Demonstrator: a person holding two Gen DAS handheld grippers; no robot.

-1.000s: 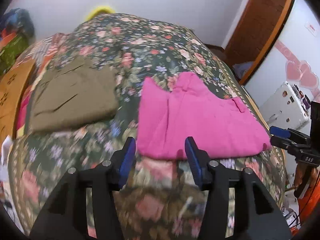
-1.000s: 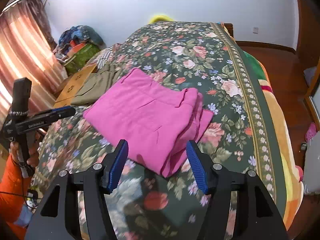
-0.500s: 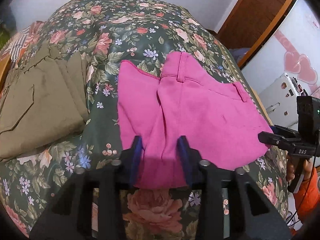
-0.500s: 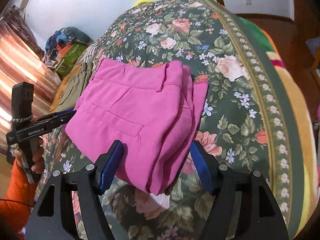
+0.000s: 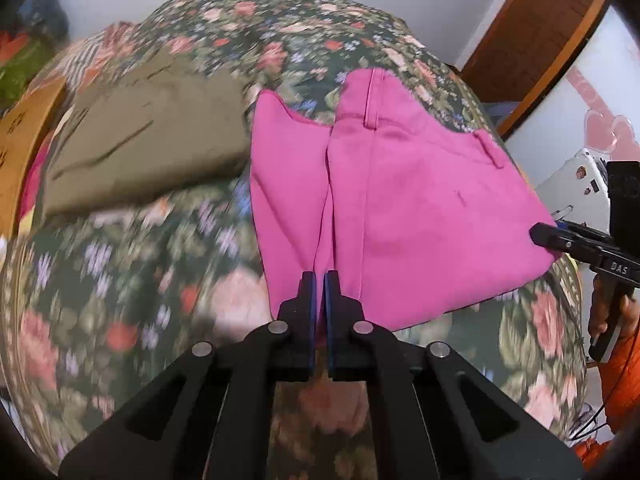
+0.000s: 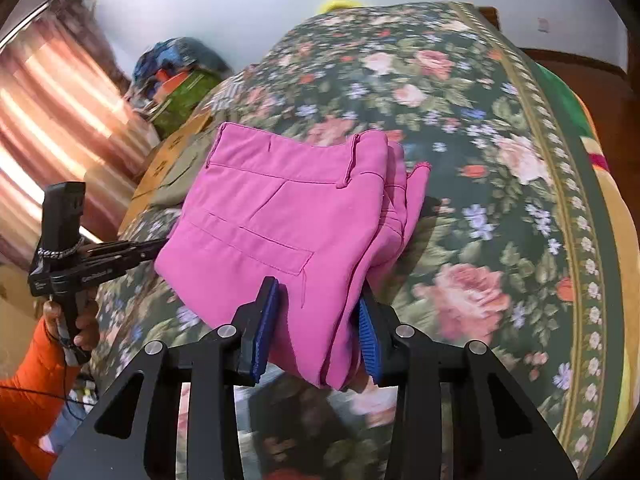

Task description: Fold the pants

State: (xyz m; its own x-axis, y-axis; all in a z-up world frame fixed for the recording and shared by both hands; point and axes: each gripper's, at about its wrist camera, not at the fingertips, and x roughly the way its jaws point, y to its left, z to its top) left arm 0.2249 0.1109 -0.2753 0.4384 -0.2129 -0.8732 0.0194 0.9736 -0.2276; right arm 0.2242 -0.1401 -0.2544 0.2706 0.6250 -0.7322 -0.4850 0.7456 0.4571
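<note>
The left gripper [image 5: 319,280] is pointed steeply down at the near edge of the pink pants [image 5: 400,208], and its jaws have just been closing. The blue pads are seen almost together, clenched on a thin fold of the pink cloth where the two halves of the garment meet. In the right wrist view the same gripper [image 6: 156,246] is seen from the side at the left edge of the pants, carried by a hand [image 6: 86,320] in an orange sleeve [image 6: 24,384] wrapped round its black handle.

The pants are folded into a thick stack and laid on the floral bedspread [image 5: 120,280], waistband and belt loops towards the far side. Olive trousers [image 5: 140,148] are laid folded well to the left of them.

The right gripper [image 6: 316,332] is tilted down over the near corner of the stack, its jaws having just been closing. The stacked layers are held between the blue pads, both of which are pressed against the cloth, so the corner is grasped. From the left wrist view this gripper [image 5: 554,236] is seen at the right corner of the pants, its handle held by a hand [image 5: 608,312].
</note>
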